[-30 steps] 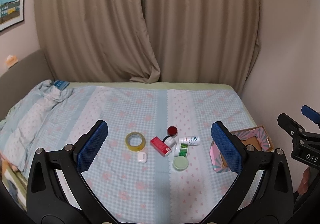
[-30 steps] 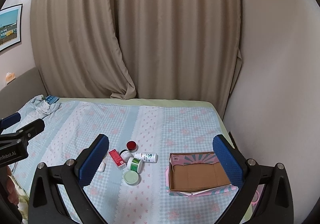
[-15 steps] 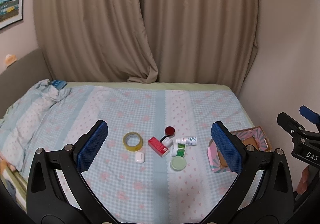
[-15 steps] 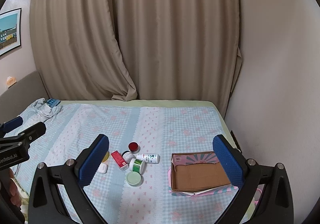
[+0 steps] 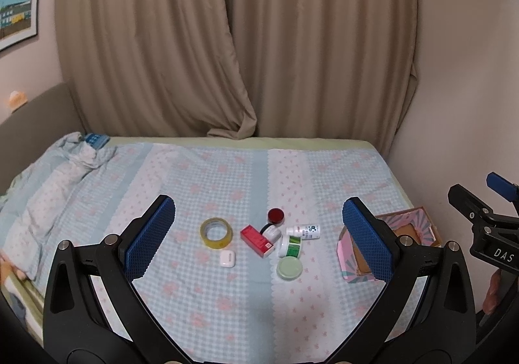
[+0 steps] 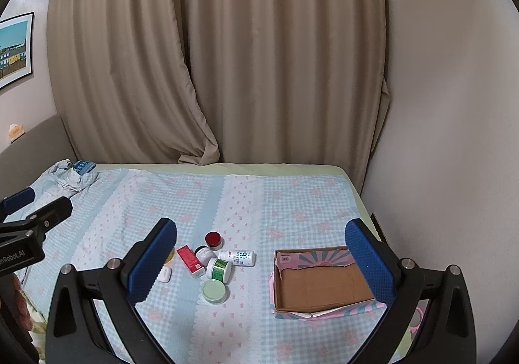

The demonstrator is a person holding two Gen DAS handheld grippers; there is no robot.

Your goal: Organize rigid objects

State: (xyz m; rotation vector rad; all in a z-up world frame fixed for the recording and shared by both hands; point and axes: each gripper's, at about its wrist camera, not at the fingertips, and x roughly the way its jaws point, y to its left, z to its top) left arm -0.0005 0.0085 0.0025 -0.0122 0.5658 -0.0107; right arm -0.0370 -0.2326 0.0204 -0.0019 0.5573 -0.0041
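On the bed, both views have drifted slightly in the last second: the pile sits a bit higher in frame, nothing touched, so sorting hasn't started. Left tongs (image 5: 258, 236) and right tongs (image 6: 261, 258) are both spread wide, holding nothing. Count: one tape roll (image 5: 216, 232), one earbud case (image 5: 226, 258), one red box (image 5: 257, 240), one red-capped jar (image 5: 275, 215), two bottles, one pale green lid (image 5: 289, 268), one more small jar. Empty box (image 6: 319, 283) at 3 o'clock of the pile.
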